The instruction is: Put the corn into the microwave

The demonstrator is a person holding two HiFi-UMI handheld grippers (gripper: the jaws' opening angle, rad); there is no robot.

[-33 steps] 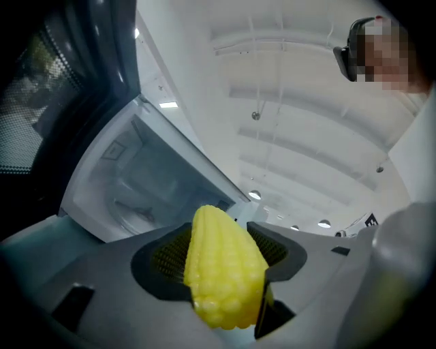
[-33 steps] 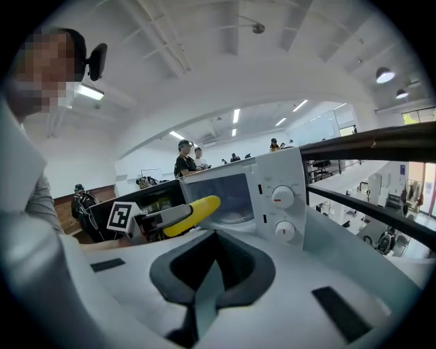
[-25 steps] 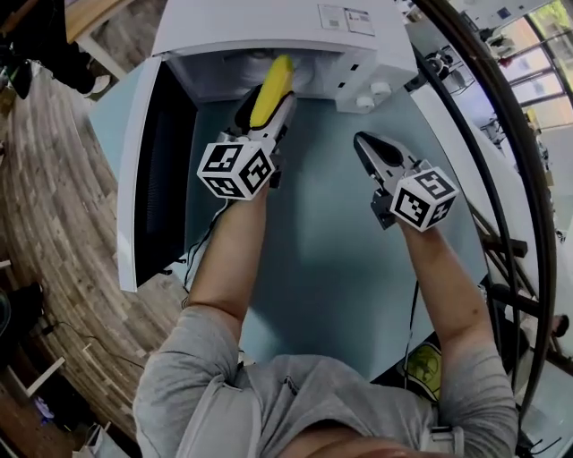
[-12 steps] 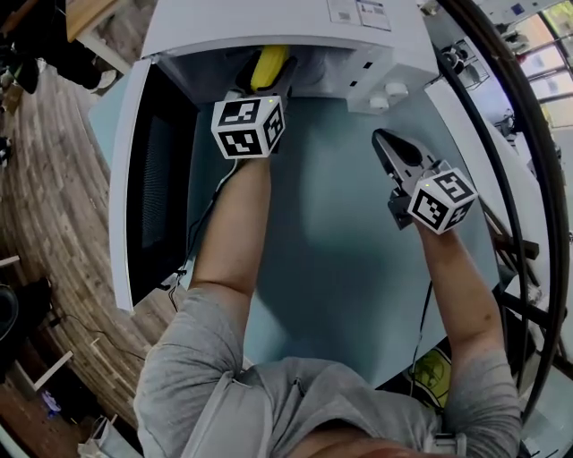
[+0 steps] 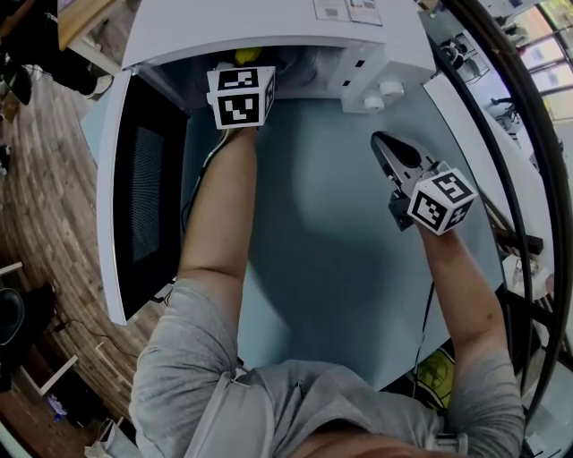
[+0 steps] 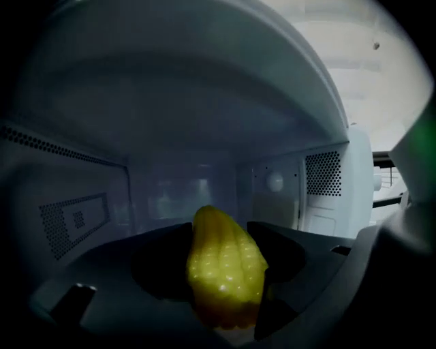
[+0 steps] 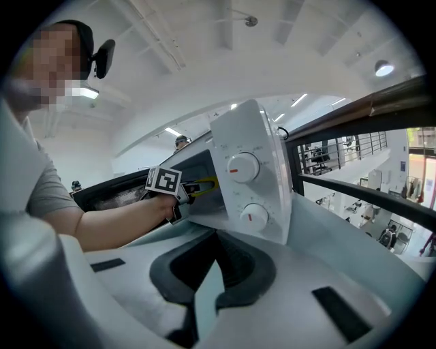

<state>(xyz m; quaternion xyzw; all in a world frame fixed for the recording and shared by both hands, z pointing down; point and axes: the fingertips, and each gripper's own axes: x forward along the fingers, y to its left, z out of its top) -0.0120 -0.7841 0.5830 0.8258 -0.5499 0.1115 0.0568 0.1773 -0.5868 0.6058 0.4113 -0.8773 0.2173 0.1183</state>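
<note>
Corn (image 6: pixel 225 272) clenched between left gripper (image 6: pixel 222 247) fingers, inside the white microwave (image 5: pixel 269 27) cavity | microwave door (image 5: pixel 134 197) swung wide open | right gripper (image 7: pixel 208 269) fingers closed together on nothing, hovering over teal tabletop (image 5: pixel 313 224) near the control knobs (image 7: pixel 243 167)

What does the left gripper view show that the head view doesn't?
Only the left gripper view: the dim inside of the microwave with its vent holes, and the corn clamped between the jaws. Only the head view: the open door, the right gripper and the teal table. Both: the microwave and at least a bit of the yellow corn.
</note>
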